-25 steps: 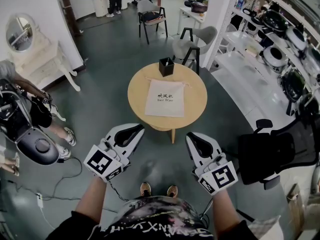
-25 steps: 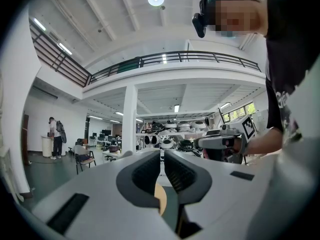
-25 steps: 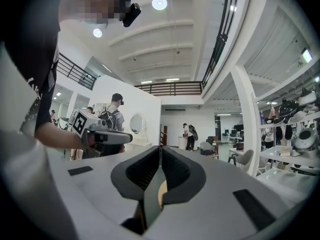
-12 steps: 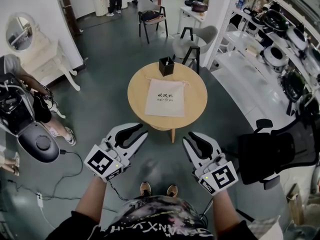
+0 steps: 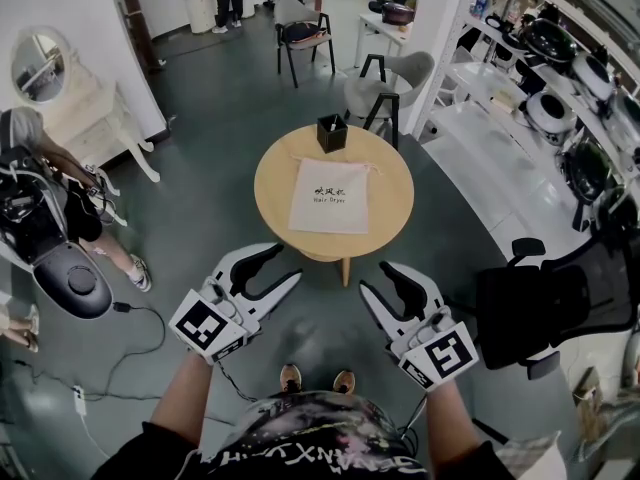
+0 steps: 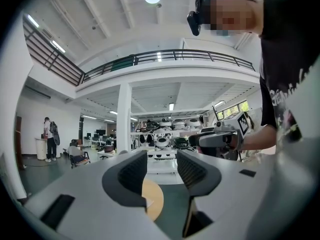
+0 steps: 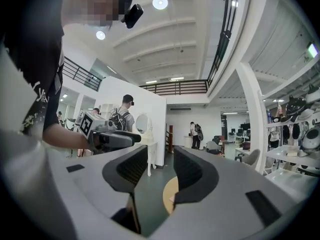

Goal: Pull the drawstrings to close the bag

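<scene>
On the round wooden table [image 5: 395, 203], well ahead of both grippers, a flat off-white cloth drawstring bag [image 5: 331, 196] lies near the centre. Its long axis runs away from the person, with the gathered mouth and loose strings at the far end, near a small black box [image 5: 332, 133]. Dark print reads "Hair Dryer" under three Chinese characters. The left gripper [image 5: 285, 265] and right gripper [image 5: 375, 279] hang over the floor; their jaws are parted, have just been opening, and have nothing between them.

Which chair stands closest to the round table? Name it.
The grey chair just behind the round table; the black office chair and the black-framed chair stand farther off.
</scene>
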`<state>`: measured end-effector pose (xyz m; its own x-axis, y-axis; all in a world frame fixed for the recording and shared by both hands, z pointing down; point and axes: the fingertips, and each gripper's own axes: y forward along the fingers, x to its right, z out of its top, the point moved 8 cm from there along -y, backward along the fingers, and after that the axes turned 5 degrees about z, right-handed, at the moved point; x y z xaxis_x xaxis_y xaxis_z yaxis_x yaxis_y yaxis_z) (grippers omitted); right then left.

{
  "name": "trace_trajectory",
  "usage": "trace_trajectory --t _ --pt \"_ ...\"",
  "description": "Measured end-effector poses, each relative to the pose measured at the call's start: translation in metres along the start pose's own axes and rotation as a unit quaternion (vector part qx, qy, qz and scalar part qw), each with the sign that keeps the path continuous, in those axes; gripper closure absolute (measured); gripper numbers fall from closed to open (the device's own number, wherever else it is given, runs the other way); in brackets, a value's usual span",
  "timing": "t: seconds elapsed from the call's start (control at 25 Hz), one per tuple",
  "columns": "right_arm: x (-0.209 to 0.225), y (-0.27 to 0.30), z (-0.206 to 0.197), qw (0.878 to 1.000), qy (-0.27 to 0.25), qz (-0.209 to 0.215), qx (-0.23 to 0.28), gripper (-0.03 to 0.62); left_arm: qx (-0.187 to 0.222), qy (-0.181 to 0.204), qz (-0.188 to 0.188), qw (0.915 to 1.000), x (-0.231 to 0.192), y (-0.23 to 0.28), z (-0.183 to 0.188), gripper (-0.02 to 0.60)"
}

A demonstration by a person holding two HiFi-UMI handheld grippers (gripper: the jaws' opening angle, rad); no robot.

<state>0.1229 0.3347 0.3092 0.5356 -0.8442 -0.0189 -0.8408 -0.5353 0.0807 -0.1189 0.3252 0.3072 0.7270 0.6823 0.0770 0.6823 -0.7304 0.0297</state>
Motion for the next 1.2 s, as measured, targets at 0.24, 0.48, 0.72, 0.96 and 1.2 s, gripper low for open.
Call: trace_trajectory --t 0.24,0.48,0.72,0.96,1.2 --pt "0.000 -0.001 -0.003 1.000 0.005 0.008 -0.003 0.377 0.000 0.004 -0.003 1.0000 0.002 0.000 -0.002 0.329" --pt "0.000 -0.004 -0.002 1.000 0.016 0.023 0.001 0.305 -0.004 0.013 -0.003 0.9999 0.005 0.001 -0.001 0.243" --pt "0.001 -0.006 -0.004 0.999 0.021 0.027 0.002 0.264 -0.003 0.021 -0.006 0.9998 0.007 0.003 -0.003 0.182" --pt "0.001 -0.005 -0.003 0.999 0.027 0.034 0.000 0.199 -0.013 0.036 -0.013 0.9992 0.009 0.004 -0.001 0.130" --pt "-0.003 -0.001 -0.004 0.999 0.022 0.047 -0.007 0.071 -0.020 0.057 -0.040 0.9974 0.017 0.006 -0.004 0.052"
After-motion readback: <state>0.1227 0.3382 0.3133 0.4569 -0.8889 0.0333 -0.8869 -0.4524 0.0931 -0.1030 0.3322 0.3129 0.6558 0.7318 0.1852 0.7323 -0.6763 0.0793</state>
